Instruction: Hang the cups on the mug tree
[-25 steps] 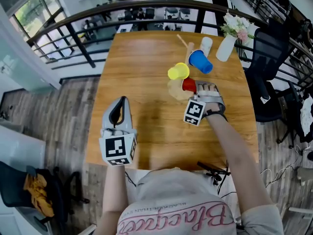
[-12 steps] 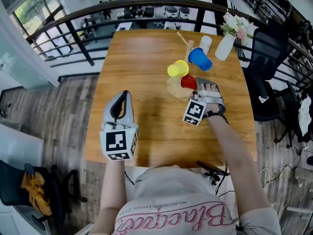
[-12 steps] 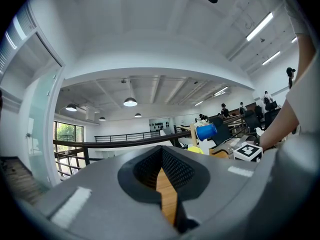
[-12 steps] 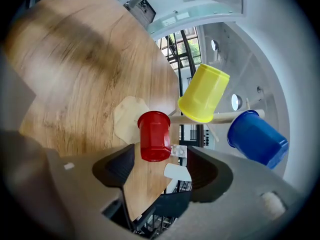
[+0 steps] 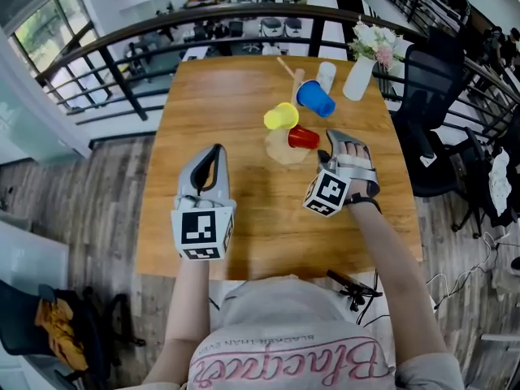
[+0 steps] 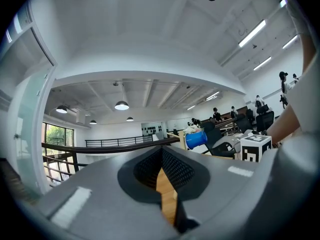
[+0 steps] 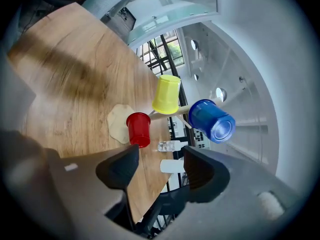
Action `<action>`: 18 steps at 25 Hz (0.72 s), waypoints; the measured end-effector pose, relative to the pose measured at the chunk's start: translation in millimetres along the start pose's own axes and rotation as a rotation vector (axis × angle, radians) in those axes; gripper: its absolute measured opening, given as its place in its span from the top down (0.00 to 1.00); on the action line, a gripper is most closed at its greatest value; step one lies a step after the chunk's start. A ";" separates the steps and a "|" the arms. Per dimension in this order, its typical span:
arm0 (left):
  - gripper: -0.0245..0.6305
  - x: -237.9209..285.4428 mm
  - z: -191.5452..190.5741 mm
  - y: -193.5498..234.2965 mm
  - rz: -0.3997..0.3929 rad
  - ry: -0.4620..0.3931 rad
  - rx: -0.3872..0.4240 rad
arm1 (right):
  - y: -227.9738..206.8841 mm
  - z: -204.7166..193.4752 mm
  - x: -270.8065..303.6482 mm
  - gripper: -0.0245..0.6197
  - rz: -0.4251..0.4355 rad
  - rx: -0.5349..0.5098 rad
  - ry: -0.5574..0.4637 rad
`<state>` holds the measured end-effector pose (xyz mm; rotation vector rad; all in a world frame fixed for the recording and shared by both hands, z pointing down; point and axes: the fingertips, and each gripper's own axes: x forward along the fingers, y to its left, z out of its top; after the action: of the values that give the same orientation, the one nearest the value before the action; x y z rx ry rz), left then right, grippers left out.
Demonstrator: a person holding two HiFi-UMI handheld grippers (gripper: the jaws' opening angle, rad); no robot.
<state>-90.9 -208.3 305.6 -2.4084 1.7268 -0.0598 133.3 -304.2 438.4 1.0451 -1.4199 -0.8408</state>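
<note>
Now the right gripper (image 5: 331, 136) — jaws apart, empty, just narrowing — hovers beside the red cup (image 5: 303, 137); left gripper (image 5: 215, 149) closed.

— Where does each camera sit?
— The one on my head looks steeply down on the tabletop (image 5: 236, 120) from well above. The camera on my left gripper (image 5: 214, 151) looks level, low over the wood. The one on my right gripper (image 5: 331, 139) tilts down, near the mug tree (image 7: 120, 126).
— What do they share?
— All three catch the blue cup (image 7: 212, 120).
</note>
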 end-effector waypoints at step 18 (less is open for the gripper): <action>0.95 23.4 26.8 -38.2 -0.042 -0.052 0.023 | -56.5 -14.3 -76.6 0.96 -0.010 0.542 -0.178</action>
<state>-43.9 -215.2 284.0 -2.4087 1.6443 -0.0224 153.5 -251.7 360.3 1.4069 -1.8529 -0.5733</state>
